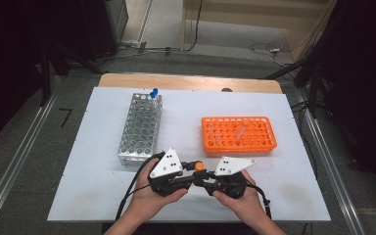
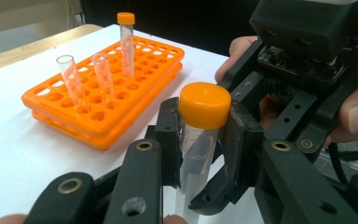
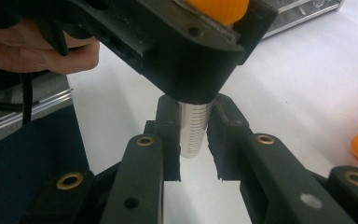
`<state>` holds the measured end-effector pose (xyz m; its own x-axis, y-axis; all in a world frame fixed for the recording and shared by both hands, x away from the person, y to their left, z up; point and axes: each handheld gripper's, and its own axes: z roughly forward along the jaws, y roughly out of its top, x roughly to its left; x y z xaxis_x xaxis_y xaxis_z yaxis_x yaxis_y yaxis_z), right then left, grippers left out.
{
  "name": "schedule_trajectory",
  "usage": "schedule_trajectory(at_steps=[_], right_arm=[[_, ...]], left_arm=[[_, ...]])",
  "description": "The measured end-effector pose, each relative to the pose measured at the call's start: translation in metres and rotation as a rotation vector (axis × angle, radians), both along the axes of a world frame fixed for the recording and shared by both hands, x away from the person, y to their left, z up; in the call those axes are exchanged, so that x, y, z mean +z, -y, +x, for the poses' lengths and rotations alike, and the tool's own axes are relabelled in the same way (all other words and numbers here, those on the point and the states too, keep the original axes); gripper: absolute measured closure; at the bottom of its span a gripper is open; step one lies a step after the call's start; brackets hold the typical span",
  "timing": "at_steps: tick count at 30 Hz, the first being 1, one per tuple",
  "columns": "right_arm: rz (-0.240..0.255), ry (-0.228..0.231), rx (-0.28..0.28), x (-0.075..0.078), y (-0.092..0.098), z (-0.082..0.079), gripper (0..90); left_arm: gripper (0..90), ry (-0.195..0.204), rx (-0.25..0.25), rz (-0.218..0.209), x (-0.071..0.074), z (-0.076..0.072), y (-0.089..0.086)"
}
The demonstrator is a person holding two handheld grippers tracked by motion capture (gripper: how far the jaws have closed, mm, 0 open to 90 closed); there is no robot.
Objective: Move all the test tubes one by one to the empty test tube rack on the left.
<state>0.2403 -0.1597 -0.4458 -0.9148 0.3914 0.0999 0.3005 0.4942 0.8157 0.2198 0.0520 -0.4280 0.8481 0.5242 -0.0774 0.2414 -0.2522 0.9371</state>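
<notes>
Both hand-held grippers met over the near edge of the surface [image 1: 103,196], in front of the orange rack [image 1: 239,134]. The tube [image 2: 198,154] stood roughly upright between them. The right hand-held gripper [image 3: 193,140] pinched its lower, graduated body. The left hand-held gripper [image 2: 199,140] pinched it just under the orange cap [image 2: 205,105]. The tube's long axis ran crosswise to both sets of jaws, so a twist at the cap looked like the likely next move. A metal rack [image 1: 139,128] sat well apart to the left.
</notes>
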Motion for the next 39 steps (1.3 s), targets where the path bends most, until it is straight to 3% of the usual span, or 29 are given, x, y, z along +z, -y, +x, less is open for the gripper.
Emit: schedule_trajectory(at_steps=[2, 5, 8, 13, 17, 23, 39], right_arm=[[0.008, 0.000, 0.000, 0.000, 0.001, 0.001, 70.0], [0.028, -0.008, 0.010, 0.000, 0.004, 0.002, 59.4], [0.034, 0.012, 0.019, 0.002, 0.007, 0.001, 45.8], [0.080, 0.004, 0.029, 0.003, 0.019, 0.003, 20.0], [0.109, -0.001, 0.021, 0.004, 0.035, 0.007, 7.4], [0.137, 0.013, -0.013, 0.006, 0.062, 0.012, 0.0], [0.152, 0.034, -0.166, 0.006, 0.120, 0.017, 0.0]], left_arm=[[70.5, 0.003, 0.006, -0.004, 0.000, 0.001, -0.001], [70.5, 0.007, 0.021, -0.009, 0.001, 0.002, -0.004], [70.6, 0.009, 0.033, -0.012, 0.001, 0.003, -0.007], [70.6, 0.013, 0.055, -0.025, 0.003, 0.006, -0.014], [70.6, 0.017, 0.076, -0.030, 0.005, 0.010, -0.022], [70.7, 0.017, 0.108, -0.045, 0.008, 0.016, -0.033], [70.7, 0.038, 0.224, -0.058, 0.016, 0.041, -0.065]])
